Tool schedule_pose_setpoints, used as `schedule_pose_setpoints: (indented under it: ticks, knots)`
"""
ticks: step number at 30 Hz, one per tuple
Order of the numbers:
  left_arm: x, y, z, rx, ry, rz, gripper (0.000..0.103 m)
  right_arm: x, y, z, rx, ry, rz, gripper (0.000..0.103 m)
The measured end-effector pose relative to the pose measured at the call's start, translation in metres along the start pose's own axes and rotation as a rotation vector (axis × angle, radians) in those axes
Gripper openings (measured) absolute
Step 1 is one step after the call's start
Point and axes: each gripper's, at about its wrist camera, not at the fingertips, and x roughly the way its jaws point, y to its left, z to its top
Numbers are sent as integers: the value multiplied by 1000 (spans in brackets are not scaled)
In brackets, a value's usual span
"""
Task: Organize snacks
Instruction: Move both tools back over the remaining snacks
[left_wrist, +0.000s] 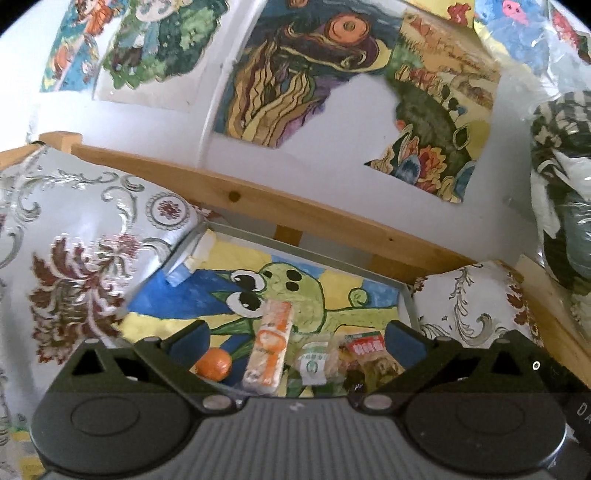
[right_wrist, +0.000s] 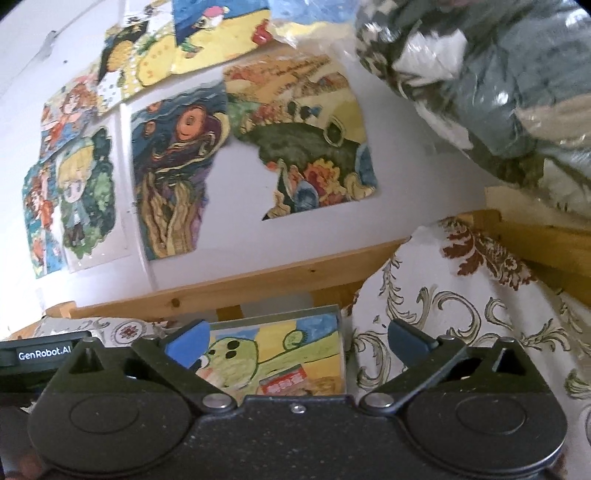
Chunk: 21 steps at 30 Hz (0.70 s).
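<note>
A painted board with a green cartoon creature lies flat. On it, in the left wrist view, sit an orange fruit, a long orange-and-white snack pack, a small green-and-white packet and a red-labelled packet. My left gripper hovers just before them, open, with nothing between its blue-padded fingers. In the right wrist view my right gripper is open and empty too, over the same board, where the red-labelled packet shows.
Floral-patterned cushions flank the board on both sides. A wooden rail runs behind it, under a white wall with torn paintings. A clear bag of bedding bulges at the upper right.
</note>
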Motion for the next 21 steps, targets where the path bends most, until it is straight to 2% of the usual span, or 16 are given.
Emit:
schedule_pose_setpoints:
  ticks: [6,21]
  knots:
    - [-39,17,-17,25,-27,31,103,-34,19,-13,-60,1,-16,102]
    - [-120,56,-59,108,-80,79,103,-121,60,-50,-171,36,16,102]
